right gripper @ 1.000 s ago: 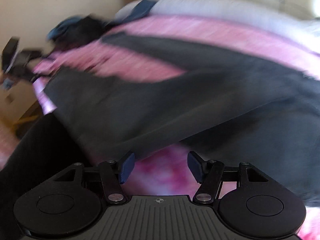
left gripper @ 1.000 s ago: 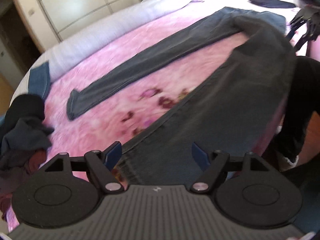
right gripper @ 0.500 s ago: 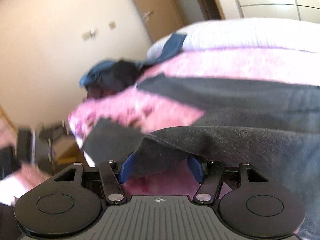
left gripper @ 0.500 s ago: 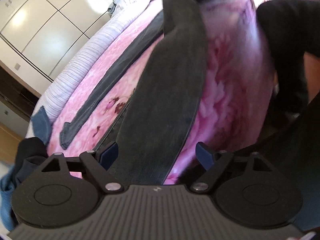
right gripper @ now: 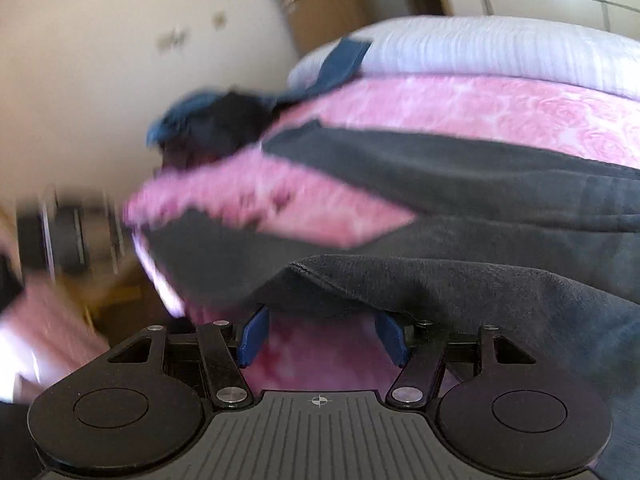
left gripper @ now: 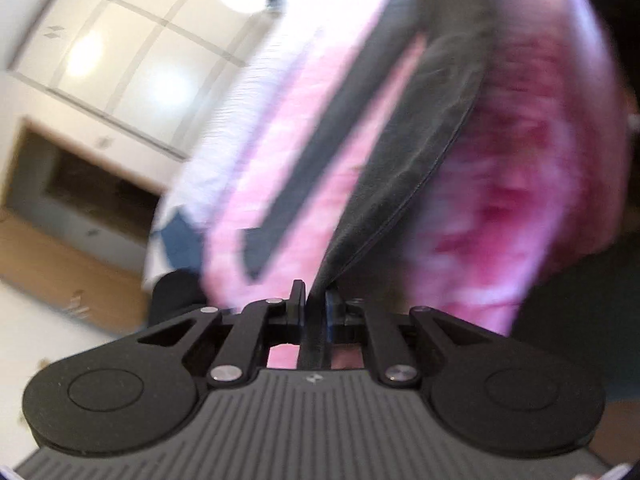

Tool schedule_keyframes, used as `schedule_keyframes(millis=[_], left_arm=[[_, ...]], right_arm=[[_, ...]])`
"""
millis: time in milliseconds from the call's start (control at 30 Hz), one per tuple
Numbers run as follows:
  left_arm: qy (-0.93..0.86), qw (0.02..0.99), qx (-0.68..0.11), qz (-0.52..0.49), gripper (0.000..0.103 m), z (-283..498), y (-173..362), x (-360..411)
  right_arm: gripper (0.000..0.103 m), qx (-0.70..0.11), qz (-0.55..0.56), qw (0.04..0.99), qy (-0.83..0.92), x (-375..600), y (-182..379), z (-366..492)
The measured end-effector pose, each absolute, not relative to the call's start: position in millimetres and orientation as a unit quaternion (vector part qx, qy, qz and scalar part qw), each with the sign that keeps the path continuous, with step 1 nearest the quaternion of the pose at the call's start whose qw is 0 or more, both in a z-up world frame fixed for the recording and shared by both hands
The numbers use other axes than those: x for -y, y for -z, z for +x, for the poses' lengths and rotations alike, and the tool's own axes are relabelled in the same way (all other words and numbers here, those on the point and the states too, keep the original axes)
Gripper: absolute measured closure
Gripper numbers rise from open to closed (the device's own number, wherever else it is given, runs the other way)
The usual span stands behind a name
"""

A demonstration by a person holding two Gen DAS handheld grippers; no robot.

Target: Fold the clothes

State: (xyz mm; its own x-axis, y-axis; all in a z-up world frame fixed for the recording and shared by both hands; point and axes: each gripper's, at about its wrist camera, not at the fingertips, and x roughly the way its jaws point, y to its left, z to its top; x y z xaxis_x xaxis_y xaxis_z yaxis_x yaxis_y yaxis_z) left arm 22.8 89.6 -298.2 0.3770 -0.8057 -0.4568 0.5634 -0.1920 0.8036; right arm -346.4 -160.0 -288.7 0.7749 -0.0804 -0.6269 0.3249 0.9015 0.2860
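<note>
Dark grey trousers lie spread on a pink flowered bedspread. In the left wrist view my left gripper is shut on the hem of the near trouser leg, which rises from the bed into its jaws; the other leg stays flat to the left. In the right wrist view my right gripper is open, its blue pads wide apart under a raised fold of the trousers. The cloth drapes over the fingertips.
A heap of dark and blue clothes sits at the far corner of the bed. A pale striped cover lies along the far side. White wardrobe doors and a wooden floor are beyond the bed.
My left gripper has shut on the hem of the near trouser leg, having been open half a second ago. The right gripper stays open under the trouser fold, slightly nearer.
</note>
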Motion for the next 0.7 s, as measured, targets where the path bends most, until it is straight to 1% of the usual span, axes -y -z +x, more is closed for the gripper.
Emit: schedule_keyframes(millis=[133,200,267,367,433,600,700], left_arm=[[0.518,0.637,0.111,0.560,0.095,45.6,303.7,-71.8],[0.516,0.628,0.106,0.573,0.095,47.6,316.3,-62.1],[0.512,0.617,0.105,0.588,0.096,46.6,329.9,-55.2],[0.510,0.614,0.096,0.595,0.095,47.7,341.6,-48.4],[0.509,0.618,0.085,0.593,0.093,51.1,343.7,-44.6],[0.503,0.619,0.066,0.600,0.093,54.9,339.1,-32.0],[0.492,0.605,0.077,0.621,0.092,48.7,340.6,-28.5]], right_arm=[[0.041,-0.359,0.145,0.913,0.132,143.0,296.7,-375.1],[0.041,-0.356,0.127,0.908,0.183,140.1,300.6,-406.6],[0.041,-0.349,0.118,0.893,0.257,144.2,304.5,-442.6],[0.040,-0.354,0.102,0.840,0.398,159.8,312.3,-495.9],[0.040,-0.385,0.050,0.805,0.449,167.6,321.7,-515.5],[0.040,-0.488,-0.131,0.739,0.447,179.4,361.7,-524.6],[0.040,-0.536,-0.248,0.683,0.430,184.9,389.9,-530.6]])
